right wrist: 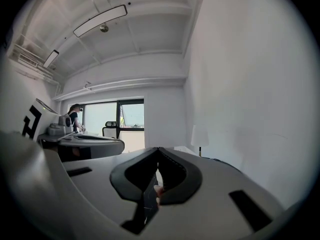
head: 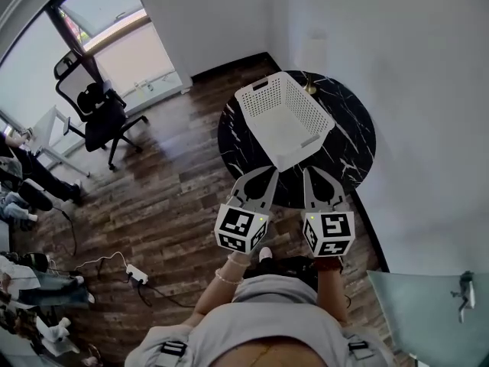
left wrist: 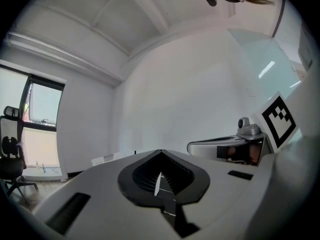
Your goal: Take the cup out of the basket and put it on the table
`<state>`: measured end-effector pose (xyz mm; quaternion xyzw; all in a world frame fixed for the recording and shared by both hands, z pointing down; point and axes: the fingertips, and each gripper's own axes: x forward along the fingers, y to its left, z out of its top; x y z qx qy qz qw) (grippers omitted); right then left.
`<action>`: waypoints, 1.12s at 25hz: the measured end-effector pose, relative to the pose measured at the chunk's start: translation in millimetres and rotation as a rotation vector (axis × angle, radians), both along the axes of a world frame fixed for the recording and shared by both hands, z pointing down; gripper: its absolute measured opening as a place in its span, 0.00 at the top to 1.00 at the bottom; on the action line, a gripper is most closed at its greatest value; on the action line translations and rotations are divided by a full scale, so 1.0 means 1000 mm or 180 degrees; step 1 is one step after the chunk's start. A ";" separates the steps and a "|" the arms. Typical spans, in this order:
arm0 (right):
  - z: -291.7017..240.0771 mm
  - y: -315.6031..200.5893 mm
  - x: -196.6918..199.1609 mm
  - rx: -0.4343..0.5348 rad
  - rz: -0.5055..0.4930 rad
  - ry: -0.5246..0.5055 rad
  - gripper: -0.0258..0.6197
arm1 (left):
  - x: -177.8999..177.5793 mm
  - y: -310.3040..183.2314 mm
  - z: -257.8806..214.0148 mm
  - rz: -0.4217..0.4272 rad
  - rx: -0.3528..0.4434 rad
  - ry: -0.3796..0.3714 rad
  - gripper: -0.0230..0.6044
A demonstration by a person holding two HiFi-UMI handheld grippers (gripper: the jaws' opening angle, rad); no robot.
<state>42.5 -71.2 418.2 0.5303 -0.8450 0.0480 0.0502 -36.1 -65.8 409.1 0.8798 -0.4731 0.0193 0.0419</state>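
Note:
A white perforated basket point(head: 263, 98) stands tilted on the round black marble table point(head: 355, 140). No cup shows in any view; what I see of the basket's inside is bare white. My left gripper point(head: 272, 174) and right gripper point(head: 307, 173) hover side by side over the table's near edge, just short of the basket's front wall. Both point at the basket. In the left gripper view the left gripper point(left wrist: 160, 152) has its jaws pressed together on nothing. The right gripper point(right wrist: 159, 150) is likewise shut and empty in its own view. Both gripper views look up at walls and ceiling.
A small lamp point(head: 309, 87) stands at the table's far edge, behind the basket, with the white wall close beyond it. A black office chair point(head: 99, 113) sits on the wood floor at left, a power strip point(head: 137, 274) with cables lies nearer, and people sit at far left.

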 end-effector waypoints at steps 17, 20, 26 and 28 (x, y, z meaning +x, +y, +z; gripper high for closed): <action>0.012 -0.056 -0.022 -0.0108 0.0096 0.0136 0.95 | -0.025 -0.060 0.022 0.0094 -0.0173 0.0074 0.96; 0.013 -0.076 -0.019 -0.0119 0.0020 0.0146 0.94 | -0.021 -0.077 0.023 0.0038 -0.0188 0.0067 0.96; 0.013 -0.121 -0.010 -0.0168 -0.0188 0.0098 0.94 | -0.007 -0.115 0.020 -0.0115 -0.0193 0.0027 0.96; 0.013 -0.135 -0.008 -0.0182 -0.0271 0.0077 0.95 | -0.005 -0.127 0.020 -0.0190 -0.0204 0.0017 0.96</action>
